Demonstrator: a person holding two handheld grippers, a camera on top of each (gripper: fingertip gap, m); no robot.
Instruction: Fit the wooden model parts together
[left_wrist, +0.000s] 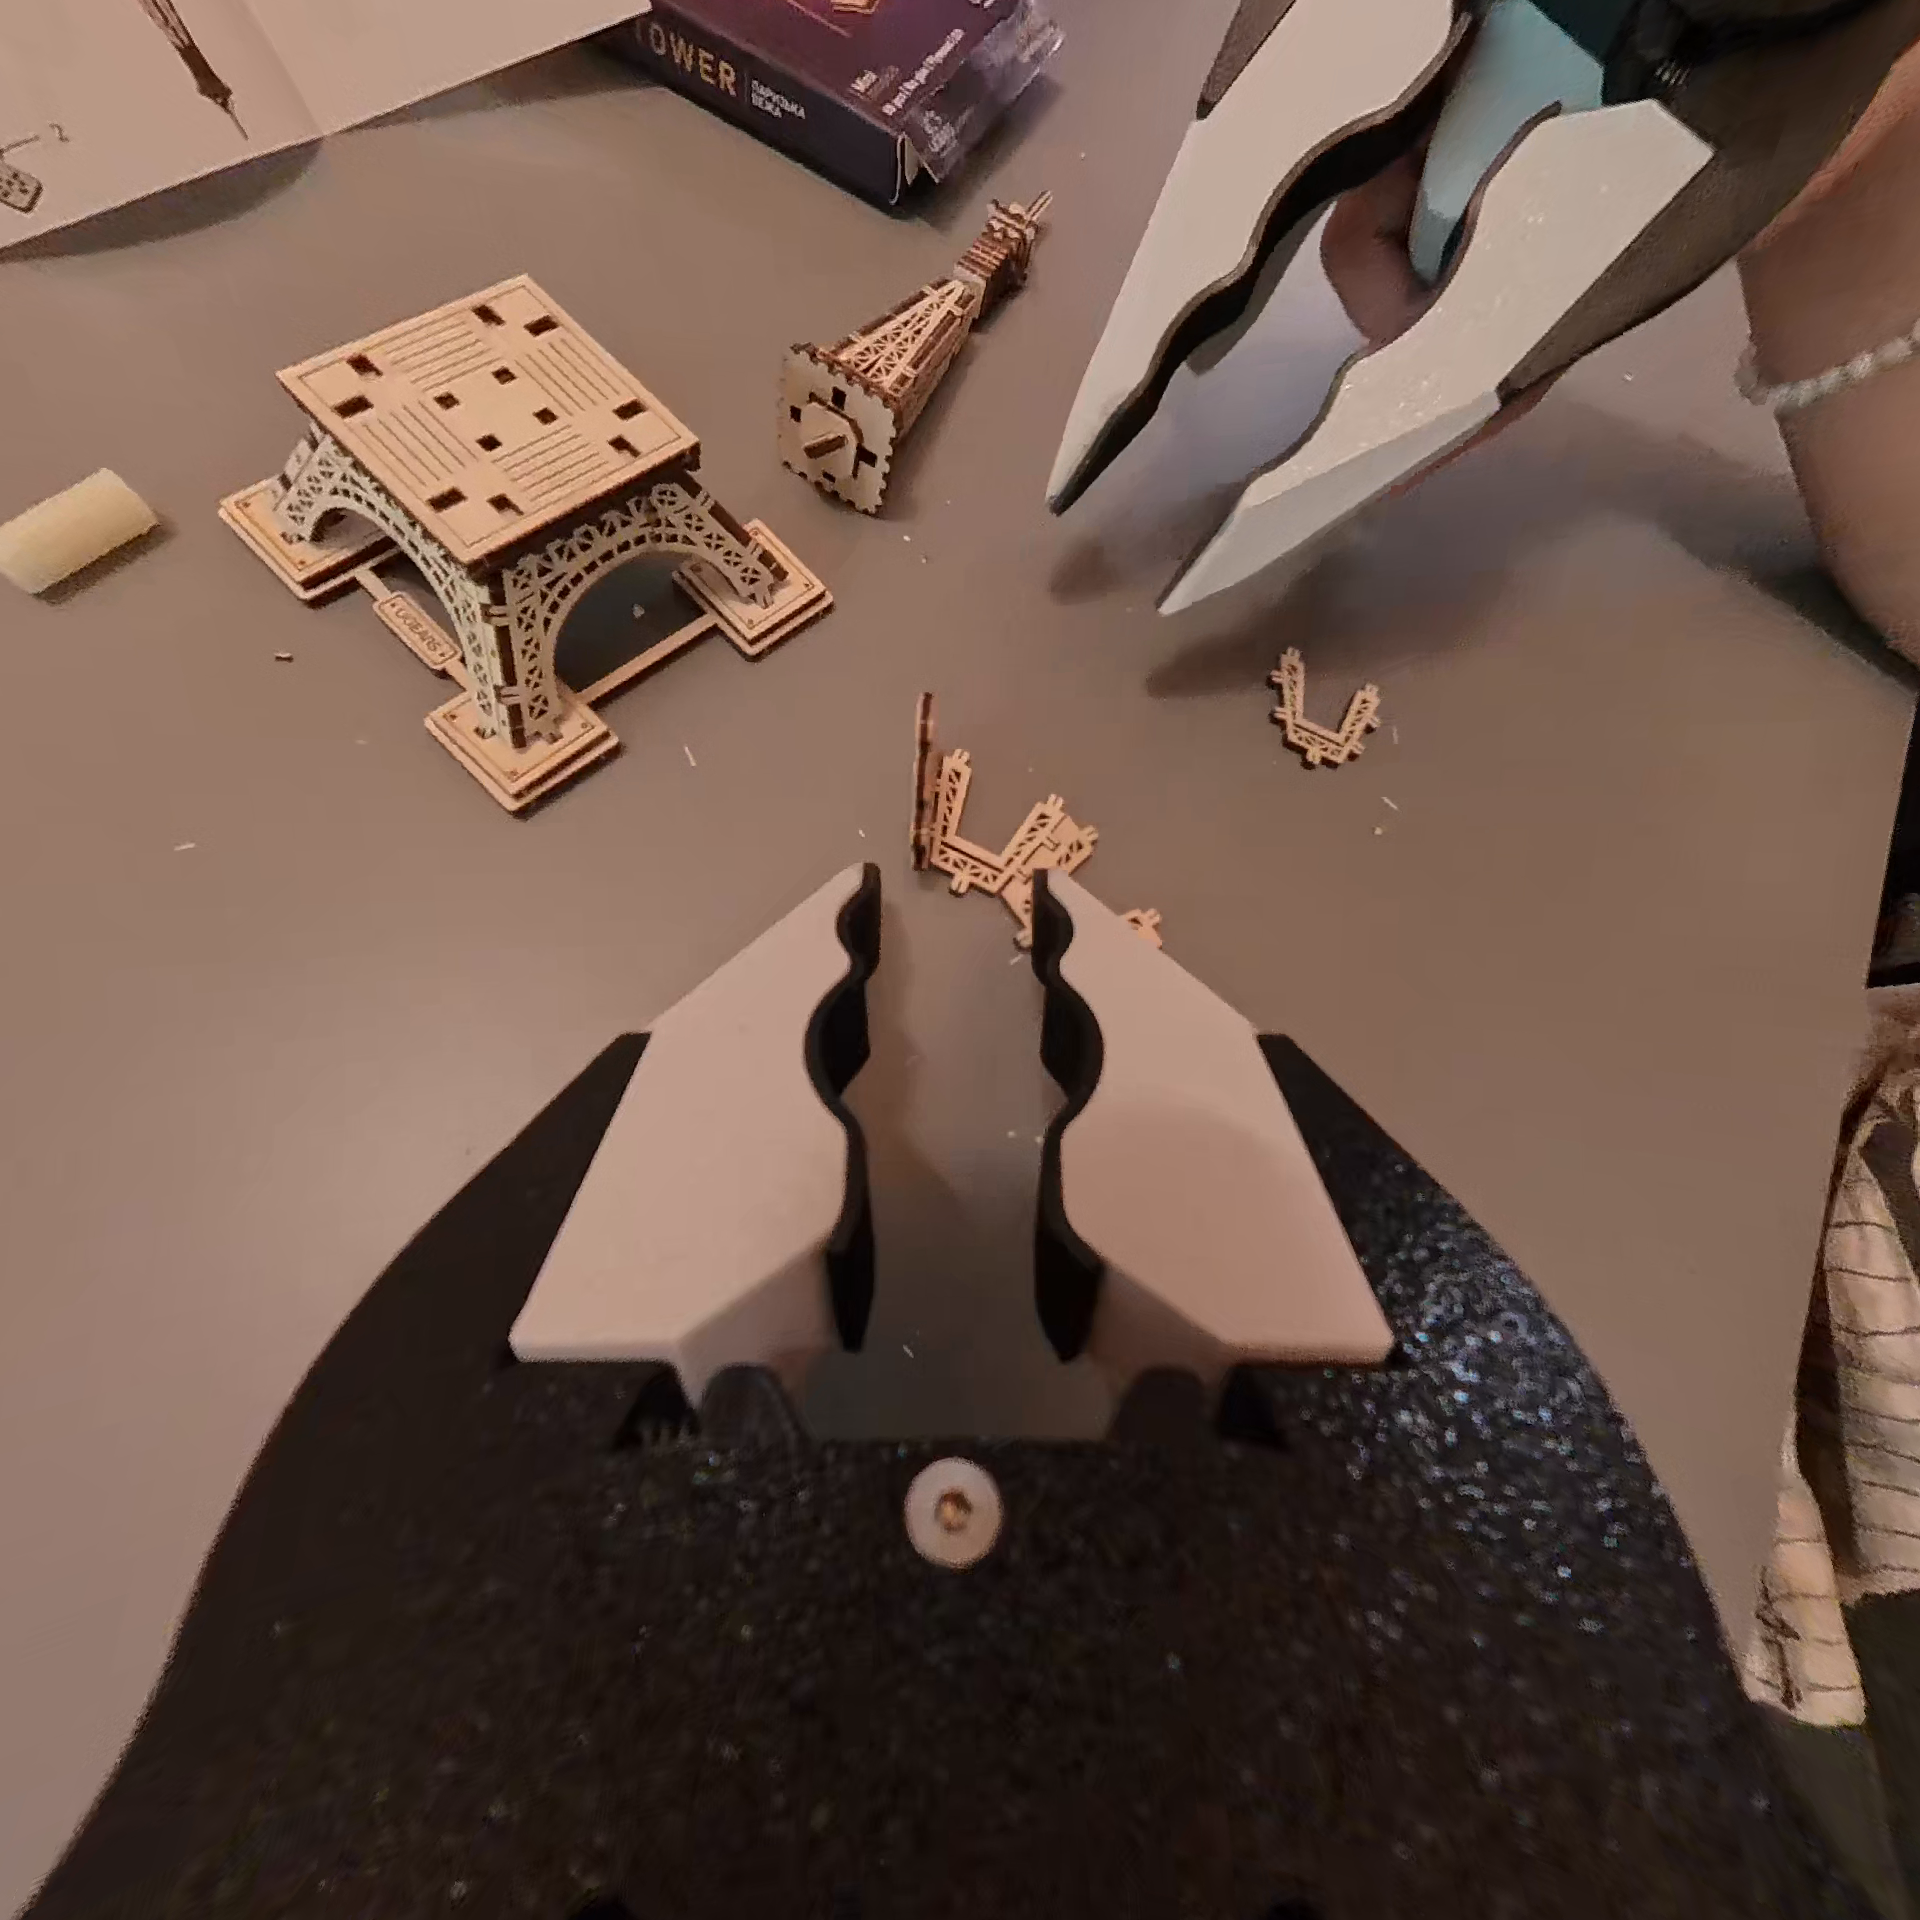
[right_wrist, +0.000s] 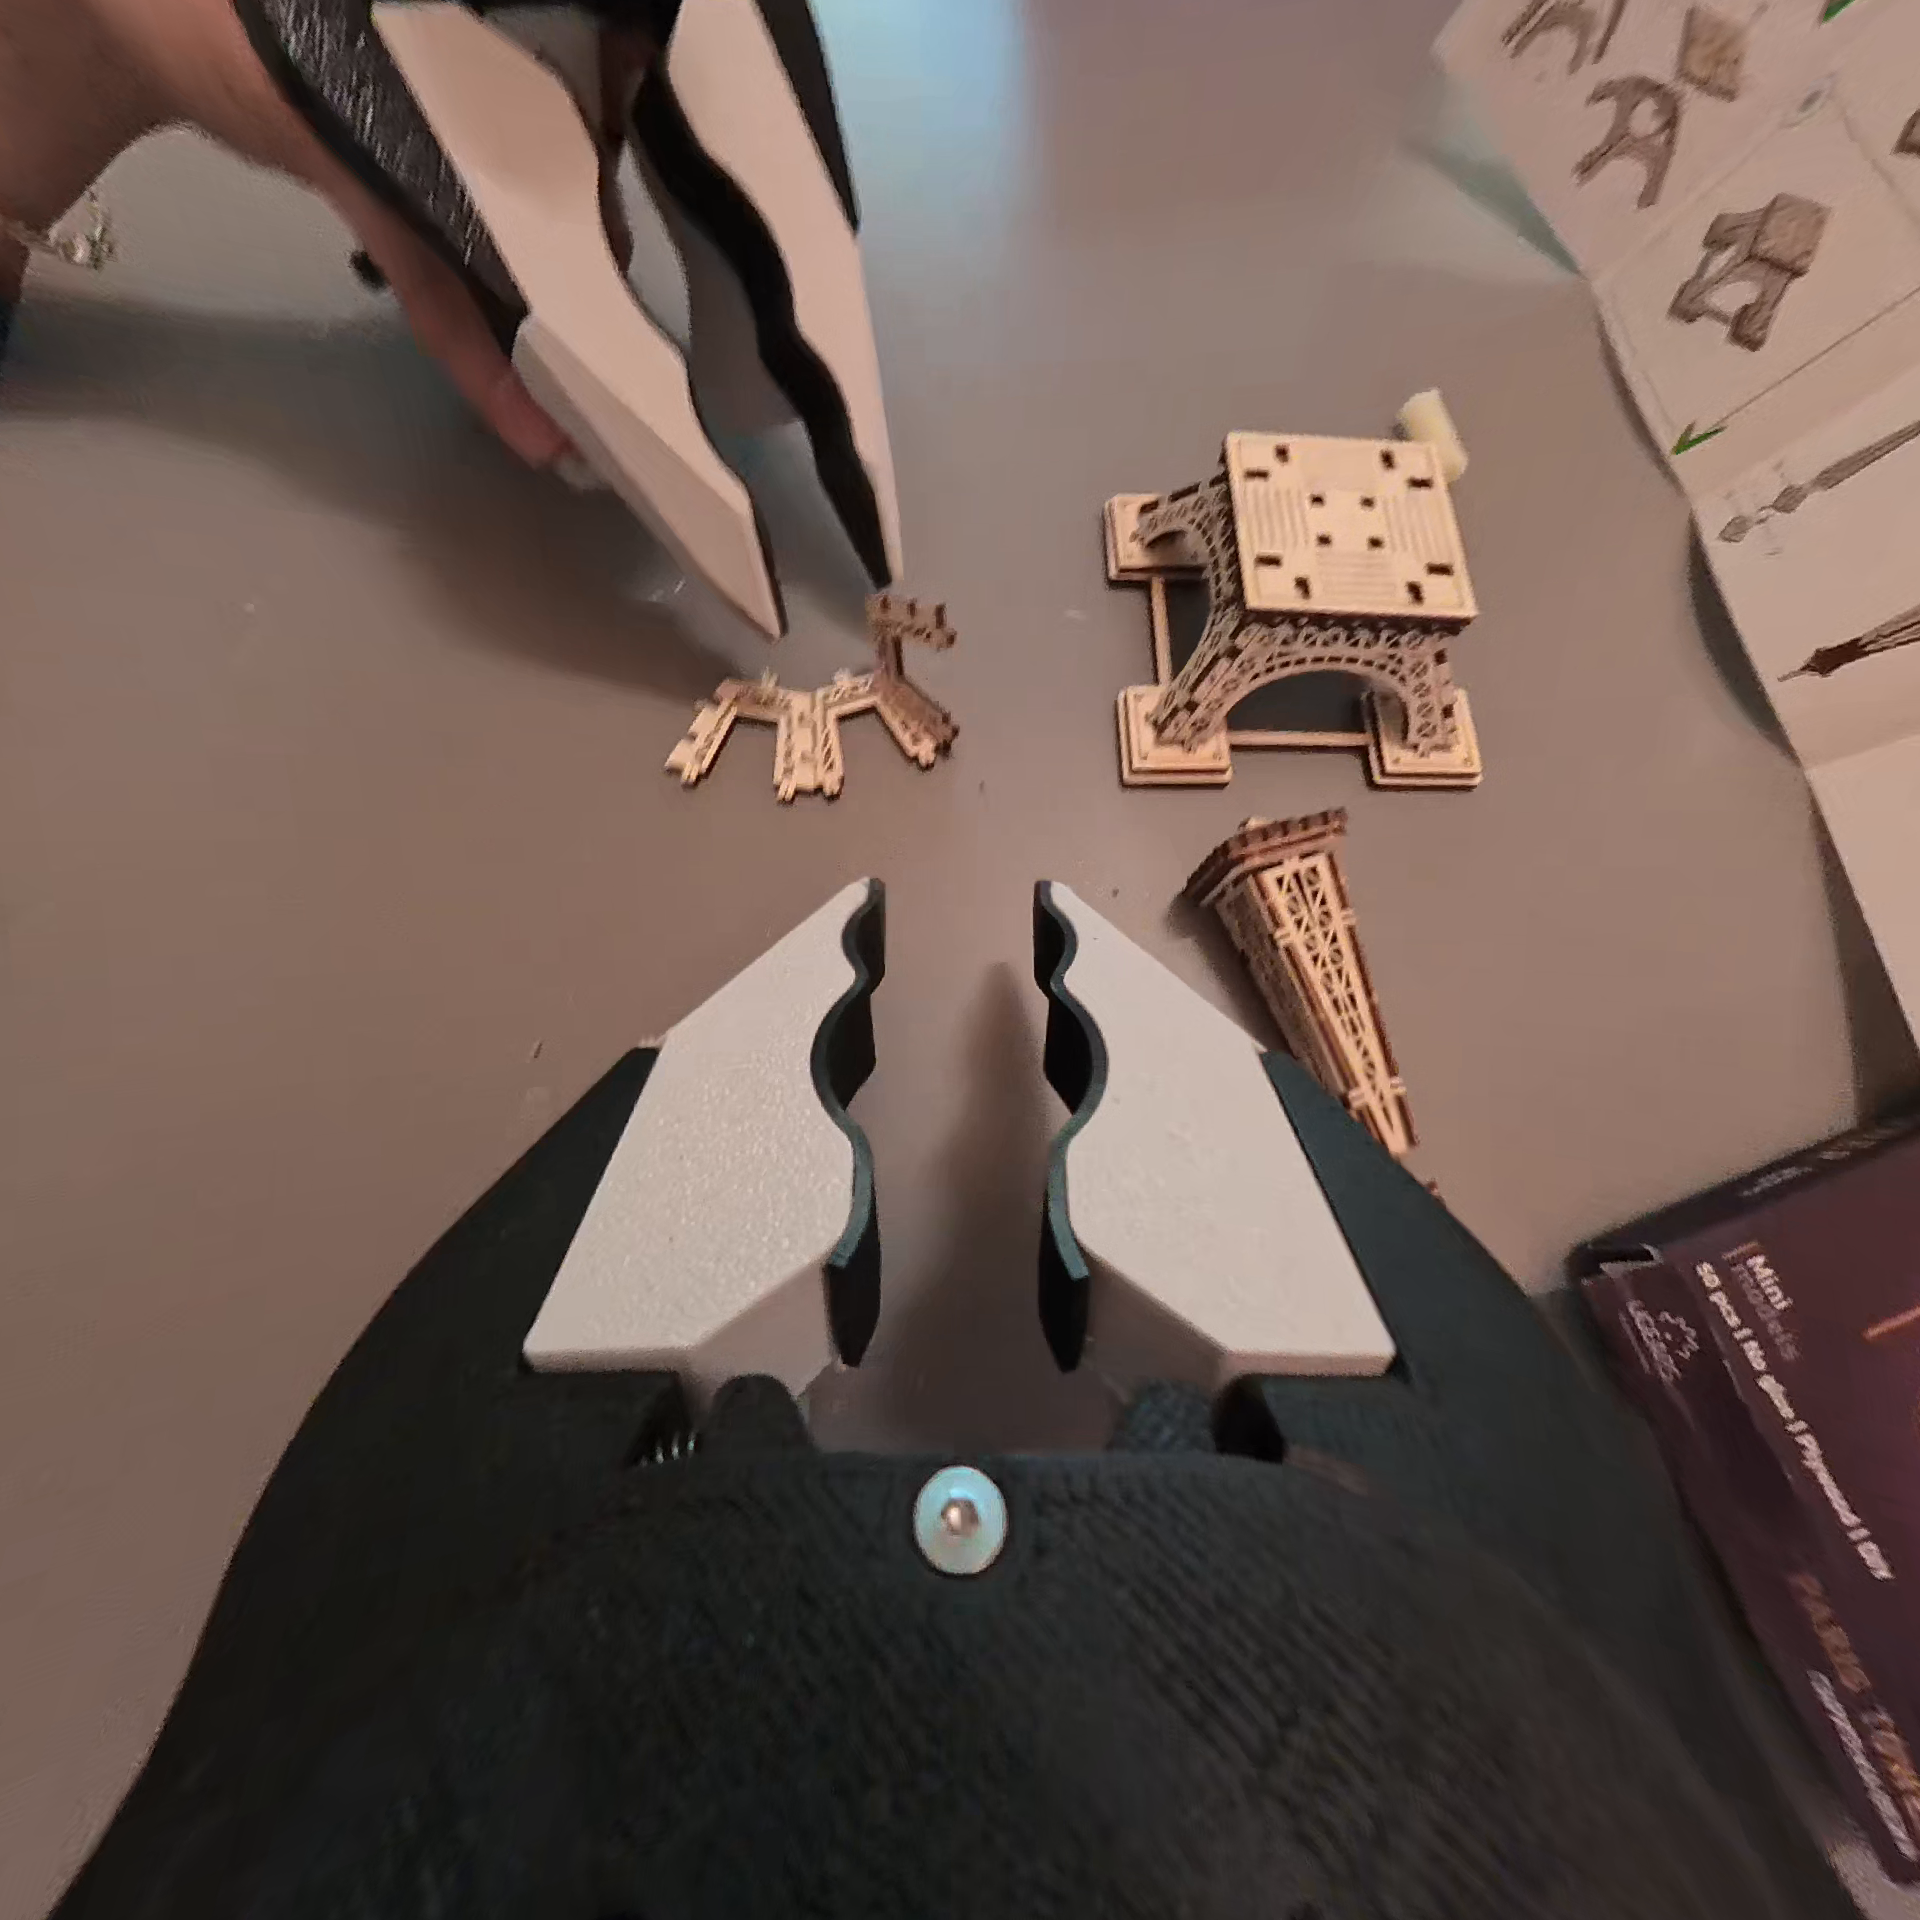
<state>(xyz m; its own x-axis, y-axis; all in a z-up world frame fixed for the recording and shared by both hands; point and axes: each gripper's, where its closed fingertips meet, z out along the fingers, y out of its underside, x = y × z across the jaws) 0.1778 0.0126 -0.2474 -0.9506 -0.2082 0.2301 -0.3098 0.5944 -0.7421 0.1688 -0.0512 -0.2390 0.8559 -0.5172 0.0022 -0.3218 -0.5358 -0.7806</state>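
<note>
- Left gripper (left_wrist: 956, 883): fingers spread and holding nothing, tips low over the grey table (left_wrist: 312, 1039), just near of a cluster of lattice pieces (left_wrist: 997, 831). The placing suggests a pick-up is being lined up.
- Right gripper (right_wrist: 956, 899): fingers likewise spread and empty, hovering over bare table between the cluster and the spire section (right_wrist: 1299, 987). It is probably waiting to take the mating part.
- Lattice pieces: mostly flat on the table, one standing on edge. A single separate piece (left_wrist: 1325, 717) lies to the right, well apart.
- Tower base (left_wrist: 499, 520): upright at far left, its slotted deck facing up, so the slots stay open to receive the next tier.
- Spire section: on its side, just right of the base.
- Off-task items: dark box (left_wrist: 831, 94), instruction sheet (left_wrist: 208, 83) and a pale wax block (left_wrist: 78, 530) at the far edges, clear of the working area.
</note>
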